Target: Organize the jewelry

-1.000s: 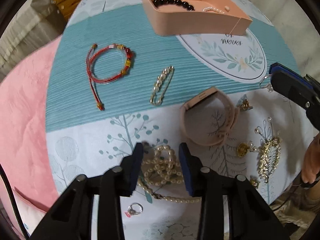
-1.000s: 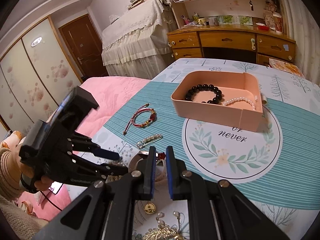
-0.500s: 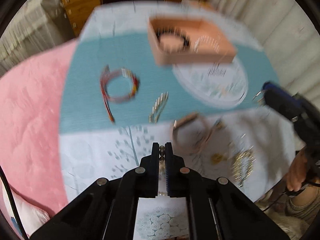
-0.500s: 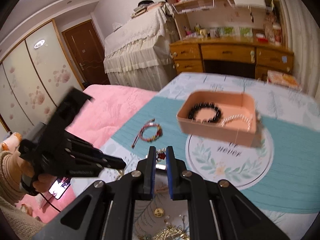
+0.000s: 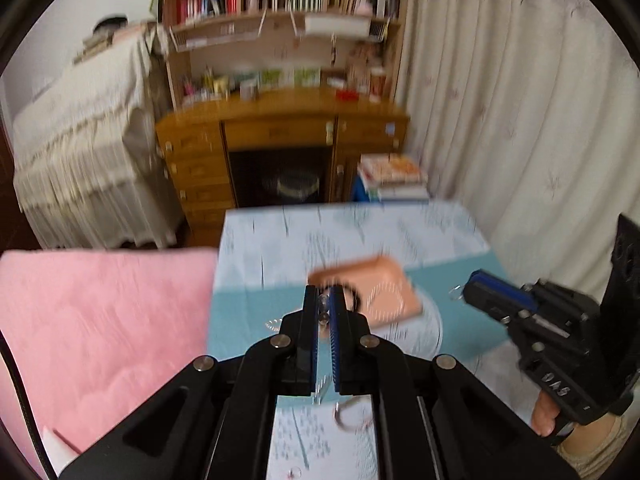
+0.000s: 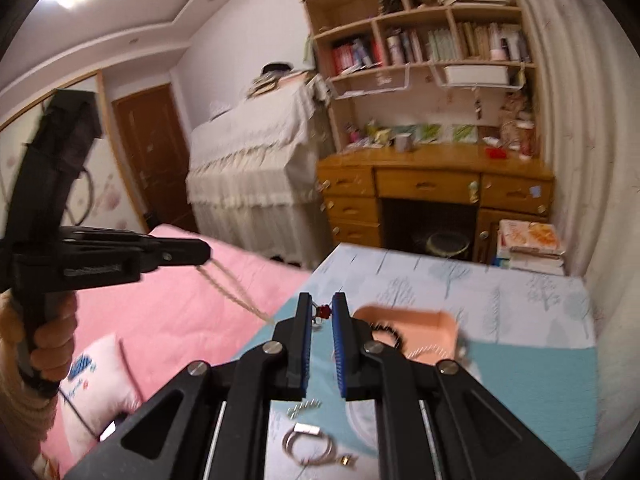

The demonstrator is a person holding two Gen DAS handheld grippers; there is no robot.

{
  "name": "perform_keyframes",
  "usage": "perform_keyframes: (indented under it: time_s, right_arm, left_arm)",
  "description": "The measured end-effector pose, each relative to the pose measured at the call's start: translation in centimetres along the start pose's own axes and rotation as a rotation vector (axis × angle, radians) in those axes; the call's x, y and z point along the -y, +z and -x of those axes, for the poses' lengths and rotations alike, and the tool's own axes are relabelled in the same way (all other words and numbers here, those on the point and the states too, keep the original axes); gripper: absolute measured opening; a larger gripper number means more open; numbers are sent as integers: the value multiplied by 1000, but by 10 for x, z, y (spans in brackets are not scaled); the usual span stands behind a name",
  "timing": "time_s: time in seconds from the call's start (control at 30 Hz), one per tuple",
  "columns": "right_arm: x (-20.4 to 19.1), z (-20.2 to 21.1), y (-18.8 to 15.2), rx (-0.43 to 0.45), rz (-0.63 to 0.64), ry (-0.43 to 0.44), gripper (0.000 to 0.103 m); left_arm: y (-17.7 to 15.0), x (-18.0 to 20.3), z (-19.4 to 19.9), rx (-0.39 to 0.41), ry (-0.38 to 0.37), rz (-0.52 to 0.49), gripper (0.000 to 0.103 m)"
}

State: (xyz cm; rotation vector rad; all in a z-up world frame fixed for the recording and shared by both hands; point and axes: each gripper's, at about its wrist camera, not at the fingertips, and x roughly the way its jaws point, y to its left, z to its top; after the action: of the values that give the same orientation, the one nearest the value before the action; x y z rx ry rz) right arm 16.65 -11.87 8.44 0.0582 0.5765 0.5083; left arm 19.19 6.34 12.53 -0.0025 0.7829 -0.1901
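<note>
The pearl string (image 6: 232,292) hangs from the left claw (image 6: 206,250), whose fingers are pinched on it; it slants down over the pink bed (image 6: 168,312) toward the surface (image 6: 520,300). In the left wrist view a few beads (image 5: 323,312) sit between that claw's (image 5: 325,304) nearly closed fingers. The right claw (image 6: 322,312) is clamped on a small red-beaded piece (image 6: 321,311), held in the air above the surface's near edge. The pink tray (image 6: 412,320) lies just beyond both claws on the teal band, with a black bead bracelet (image 6: 386,330) inside; blur hides anything else in it. Nearer the camera, under the right claw, lie a pin (image 6: 304,406), a pale watch band (image 6: 308,444) and a small gold piece (image 6: 347,460). Behind the surface stand a wooden desk (image 6: 432,184), stacked books (image 6: 528,244) and a curtain (image 5: 520,100).
</note>
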Motion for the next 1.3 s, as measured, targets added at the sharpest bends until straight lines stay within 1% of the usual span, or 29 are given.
perform_keyframes:
  time_s: [0.1, 0.17, 0.27, 0.3, 0.37, 0.47, 0.67, 0.77, 0.9, 1.03, 1.13, 1.17, 1.23, 1.27, 1.3]
  right_arm:
    - [14, -14, 16, 3, -26, -40, 10]
    - [24, -27, 21, -5, -40, -67, 10]
    - [41, -54, 21, -54, -73, -83, 10]
    - [48, -65, 19, -73, -81, -94, 10]
    - [57, -81, 10, -103, -89, -103, 10]
    - [73, -106, -5, -154, -112, -108, 10]
    - [105, -152, -33, -259, -160, -131, 10]
    - [118, -172, -45, -305, -187, -138, 10]
    - [130, -191, -56, -348, -217, -142, 10]
    - [138, -205, -63, -392, -237, -149, 10]
    - [143, -212, -67, -410, -257, -149, 11]
    - [144, -212, -68, -412, -263, -146, 11]
    - [145, -211, -69, -405, -270, -149, 15]
    - [145, -210, -69, -401, -269, -151, 17]
    - [145, -209, -68, -397, -267, -158, 23]
  left_arm:
    - [24, 5, -2, 44, 5, -10, 3]
    - [41, 9, -14, 57, 10, -8, 3]
    - [55, 12, -41, 41, 10, 5, 3]
    - [58, 13, -51, 36, 15, 10, 3]
    - [60, 15, -74, 14, 1, 24, 3]
    - [53, 19, -107, -20, -11, 34, 3]
    - [31, 30, -176, -142, -31, 26, 3]
    - [21, 32, -200, -185, -36, 25, 3]
    - [14, 32, -220, -217, -38, 33, 3]
    - [13, 32, -228, -221, -33, 16, 3]
    - [9, 33, -235, -242, -28, 1, 3]
    - [7, 33, -239, -262, -29, -4, 6]
    - [4, 32, -246, -292, -19, 0, 24]
    - [1, 31, -249, -304, -13, 2, 46]
    - [-1, 30, -251, -307, -7, 5, 65]
